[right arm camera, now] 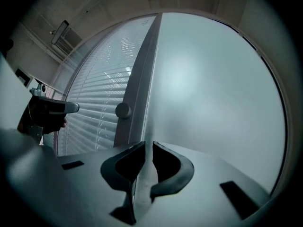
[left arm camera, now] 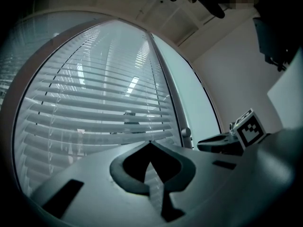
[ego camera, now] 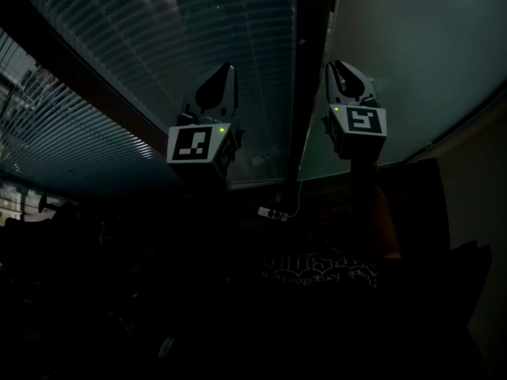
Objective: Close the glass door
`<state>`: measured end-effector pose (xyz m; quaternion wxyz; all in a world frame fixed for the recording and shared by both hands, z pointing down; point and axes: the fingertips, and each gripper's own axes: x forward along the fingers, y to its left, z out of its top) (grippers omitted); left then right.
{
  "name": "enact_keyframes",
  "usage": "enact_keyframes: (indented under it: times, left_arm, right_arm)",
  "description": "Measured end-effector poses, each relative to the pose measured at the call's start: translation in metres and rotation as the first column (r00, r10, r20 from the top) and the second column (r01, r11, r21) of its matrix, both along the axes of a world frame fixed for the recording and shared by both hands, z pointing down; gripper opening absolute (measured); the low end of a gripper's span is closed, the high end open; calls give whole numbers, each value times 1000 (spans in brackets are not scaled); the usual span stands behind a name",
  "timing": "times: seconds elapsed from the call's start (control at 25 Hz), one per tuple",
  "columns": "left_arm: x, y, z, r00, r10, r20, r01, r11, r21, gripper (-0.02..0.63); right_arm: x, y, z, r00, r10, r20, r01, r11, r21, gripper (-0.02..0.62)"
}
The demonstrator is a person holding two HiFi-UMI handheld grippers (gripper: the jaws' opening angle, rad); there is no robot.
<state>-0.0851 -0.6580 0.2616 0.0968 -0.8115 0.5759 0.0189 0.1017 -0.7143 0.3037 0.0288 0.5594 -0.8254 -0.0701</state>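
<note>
While most of the head view is lost in darkness, a wall of grey horizontal slatted blinds [ego camera: 158,38] is seen filling the upper left of the frame, and the pale frosted glass door [ego camera: 412,54] the upper right. Between them a dark upright frame post [ego camera: 310,77] is set. In the right gripper view a small round grey knob [right arm camera: 122,110] is seen on this post, just left of the door's edge. Low in the middle of the head view, below the post, a white power strip [ego camera: 270,211] with a thin pale cable is laid.

The lower half of the head view is too dark to be read. Only a faint patterned patch at lower centre can be made out, and what it belongs to cannot be told. The door's foot is cut off in every view. Whether its edge meets the post or stands off from it cannot be settled.

The left hand-held gripper [left arm camera: 150,143] is held raised toward the blinds and pointed slightly upward. Its jaws are pressed together at the tips, with only the blinds seen beyond them. The right hand-held gripper [right arm camera: 146,144] is held about level, just right of the post. Its jaws are pinched on the near edge of the frosted glass door, which is seen running down between them. A forearm [ego camera: 372,204] is dimly seen below this hand-held gripper in the head view.
</note>
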Motion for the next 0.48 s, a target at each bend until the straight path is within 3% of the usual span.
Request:
enact_keyframes:
  times: [0.12,0.48]
  left_arm:
    - [-1,0,-1,1000,-2,0,2,1000,1,2]
    - [1,-1,1,1000,8,0,-8,1000,-4,2]
  right_arm:
    - [5,-2,0,1000,16,26,-16,1000,-4,4]
    - [13,6,-12,999,16,43,-17,1000,26,3]
